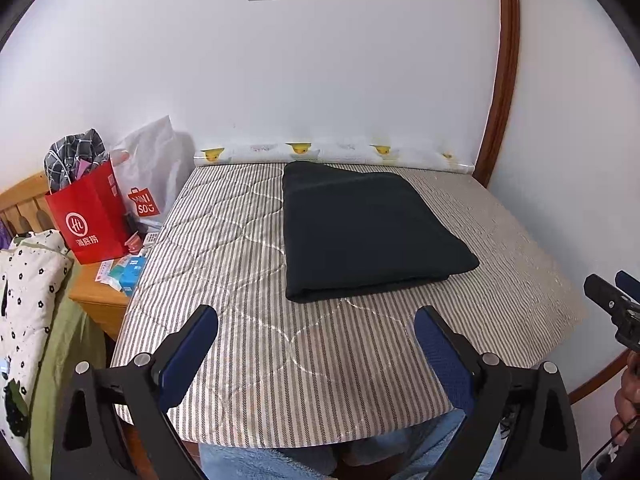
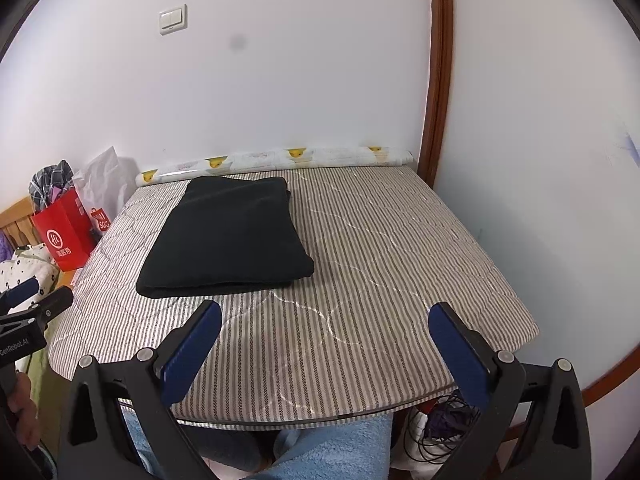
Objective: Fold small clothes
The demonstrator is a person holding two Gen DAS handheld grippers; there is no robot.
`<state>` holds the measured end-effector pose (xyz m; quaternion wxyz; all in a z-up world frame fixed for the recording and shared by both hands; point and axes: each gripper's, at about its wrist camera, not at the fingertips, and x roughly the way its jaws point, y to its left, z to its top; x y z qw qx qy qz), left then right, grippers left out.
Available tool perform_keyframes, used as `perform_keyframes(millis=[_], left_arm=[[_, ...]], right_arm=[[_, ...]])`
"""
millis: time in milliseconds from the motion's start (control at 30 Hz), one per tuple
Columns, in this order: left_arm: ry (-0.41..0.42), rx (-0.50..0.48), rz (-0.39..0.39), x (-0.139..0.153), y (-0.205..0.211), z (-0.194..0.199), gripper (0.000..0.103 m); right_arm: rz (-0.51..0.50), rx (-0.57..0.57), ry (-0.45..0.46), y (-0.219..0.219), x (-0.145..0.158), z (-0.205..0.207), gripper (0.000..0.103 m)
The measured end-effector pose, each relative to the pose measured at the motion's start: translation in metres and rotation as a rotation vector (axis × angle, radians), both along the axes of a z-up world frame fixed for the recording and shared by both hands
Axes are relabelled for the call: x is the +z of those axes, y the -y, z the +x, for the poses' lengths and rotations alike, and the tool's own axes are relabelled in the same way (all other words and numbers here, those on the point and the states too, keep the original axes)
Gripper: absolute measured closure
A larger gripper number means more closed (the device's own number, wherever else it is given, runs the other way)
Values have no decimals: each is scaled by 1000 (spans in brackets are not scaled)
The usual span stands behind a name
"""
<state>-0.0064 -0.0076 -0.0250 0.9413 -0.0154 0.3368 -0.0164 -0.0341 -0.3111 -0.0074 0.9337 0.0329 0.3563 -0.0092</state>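
A dark, nearly black garment [image 1: 368,232] lies folded into a neat rectangle on the striped table cover [image 1: 248,320], towards the far side. In the right wrist view the same folded garment [image 2: 228,236] sits left of centre. My left gripper [image 1: 316,320] hangs open over the near part of the table, short of the garment, with nothing between its blue pads. My right gripper [image 2: 326,320] stands wide open too, to the right of the garment and nearer the table's front edge, also with nothing in it. Each gripper shows at the edge of the other's view.
A red paper bag [image 1: 94,216] and a white plastic bag [image 1: 154,172] stand on a wooden bedside cabinet [image 1: 100,300] left of the table. A roll with yellow ducks [image 1: 320,152] lies along the wall. Cables [image 2: 436,436] lie on the floor at right. A person's knees in light blue [image 2: 320,452] are below the front edge.
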Motion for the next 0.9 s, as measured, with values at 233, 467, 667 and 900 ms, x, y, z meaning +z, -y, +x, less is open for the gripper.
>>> perform_keyframes(millis=[233, 467, 667, 900], left_arm=[[0, 1, -4, 1, 1, -1, 4], [-3, 3, -5, 0, 2, -2, 4], [-3, 4, -6, 1, 1, -1, 4], [-3, 2, -6, 2, 0, -1, 3]], right_arm=[[-1, -6, -5, 4, -1, 0, 1], [7, -7, -7, 6, -2, -1, 1], [6, -8, -9, 4, -1, -1, 1], [6, -9, -10, 3, -1, -2, 1]])
